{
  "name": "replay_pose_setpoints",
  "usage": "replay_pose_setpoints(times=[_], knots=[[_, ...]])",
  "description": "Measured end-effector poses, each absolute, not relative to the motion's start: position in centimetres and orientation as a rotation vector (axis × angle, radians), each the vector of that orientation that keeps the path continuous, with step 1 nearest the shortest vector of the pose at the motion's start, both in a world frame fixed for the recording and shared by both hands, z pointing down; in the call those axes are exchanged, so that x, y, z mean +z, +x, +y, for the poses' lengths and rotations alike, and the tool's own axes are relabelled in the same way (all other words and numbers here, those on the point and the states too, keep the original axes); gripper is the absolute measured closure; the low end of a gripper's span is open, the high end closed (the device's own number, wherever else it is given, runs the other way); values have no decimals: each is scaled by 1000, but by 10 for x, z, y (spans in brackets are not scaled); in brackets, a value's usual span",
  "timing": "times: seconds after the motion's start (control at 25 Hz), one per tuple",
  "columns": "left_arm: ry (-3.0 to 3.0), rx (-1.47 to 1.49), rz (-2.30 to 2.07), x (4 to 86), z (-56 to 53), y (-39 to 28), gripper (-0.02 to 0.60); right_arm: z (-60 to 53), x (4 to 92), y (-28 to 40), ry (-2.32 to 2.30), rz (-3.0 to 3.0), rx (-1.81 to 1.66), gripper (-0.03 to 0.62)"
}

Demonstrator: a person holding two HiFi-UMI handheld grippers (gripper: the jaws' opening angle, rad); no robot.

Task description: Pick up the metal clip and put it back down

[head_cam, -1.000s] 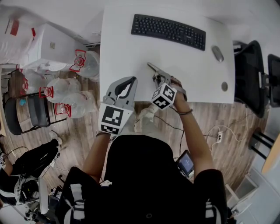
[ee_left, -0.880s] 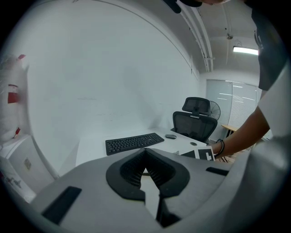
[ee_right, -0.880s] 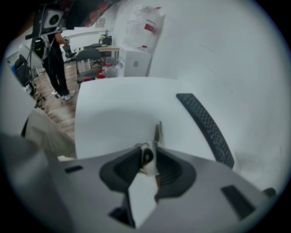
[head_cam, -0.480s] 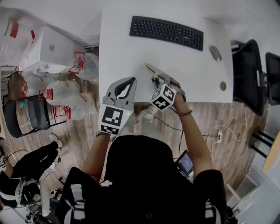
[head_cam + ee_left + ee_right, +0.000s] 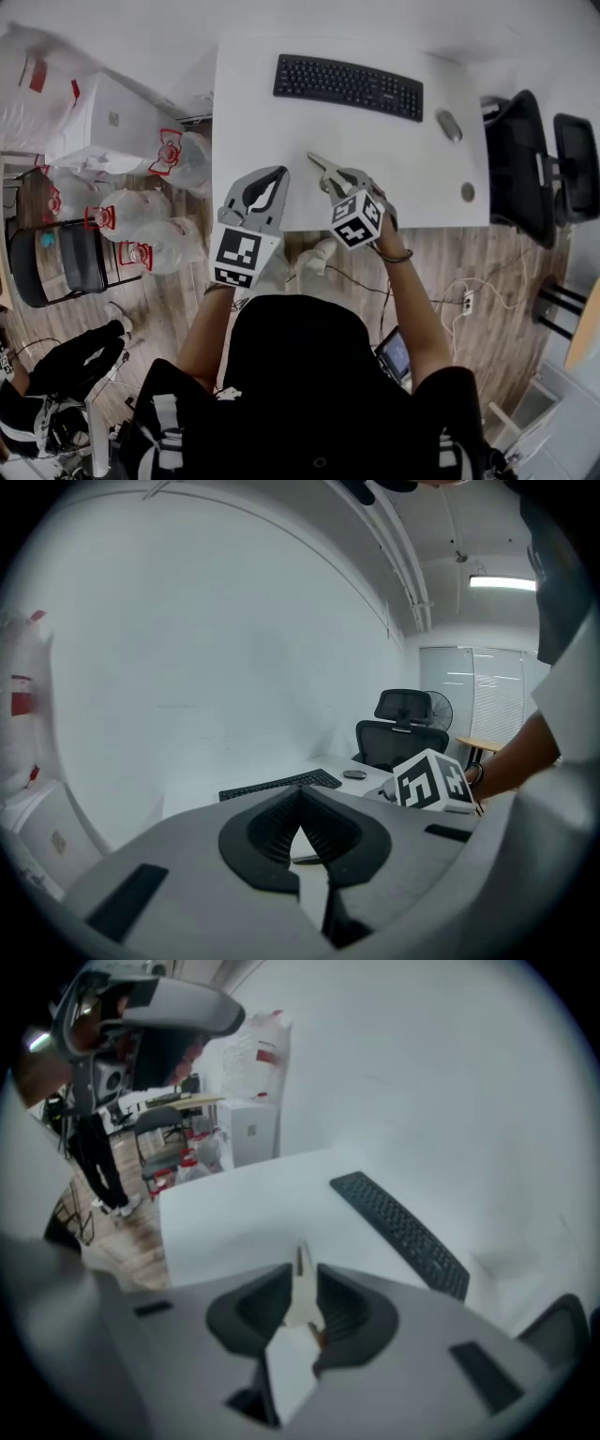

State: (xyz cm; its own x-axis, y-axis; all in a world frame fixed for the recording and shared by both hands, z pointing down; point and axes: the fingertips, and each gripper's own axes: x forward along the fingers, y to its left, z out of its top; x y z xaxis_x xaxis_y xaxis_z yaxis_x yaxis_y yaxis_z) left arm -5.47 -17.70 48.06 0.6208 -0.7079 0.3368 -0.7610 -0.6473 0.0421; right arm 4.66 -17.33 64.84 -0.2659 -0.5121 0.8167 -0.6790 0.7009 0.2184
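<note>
The thin silver metal clip (image 5: 322, 166) is pinched in the right gripper (image 5: 303, 1277), whose jaws have just been closing on it, above the near edge of the white bench (image 5: 262, 112). The left gripper (image 5: 300, 797) hovers beside it, jaws closed on nothing. To set the clip down well, lower it slowly onto bare bench short of the black keyboard (image 5: 347, 86), then ease the jaws apart.

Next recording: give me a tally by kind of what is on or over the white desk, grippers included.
Keyboard: 1
Mouse: 1
Round grey disc: 1
Metal clip: 1
Grippers: 2 (left gripper, jaws together; right gripper, jaws just closed further on the clip)
Total: 6
</note>
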Motion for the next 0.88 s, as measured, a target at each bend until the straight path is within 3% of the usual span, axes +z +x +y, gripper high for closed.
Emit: replay_pose_setpoints(times=[0.28, 0.88], knots=[[2732, 396, -1217, 448, -191, -49, 557, -189, 576, 58, 1131, -2029, 242, 539], [2939, 239, -1180, 360, -202, -17, 557, -205, 405, 99, 1601, -2225, 147, 559]])
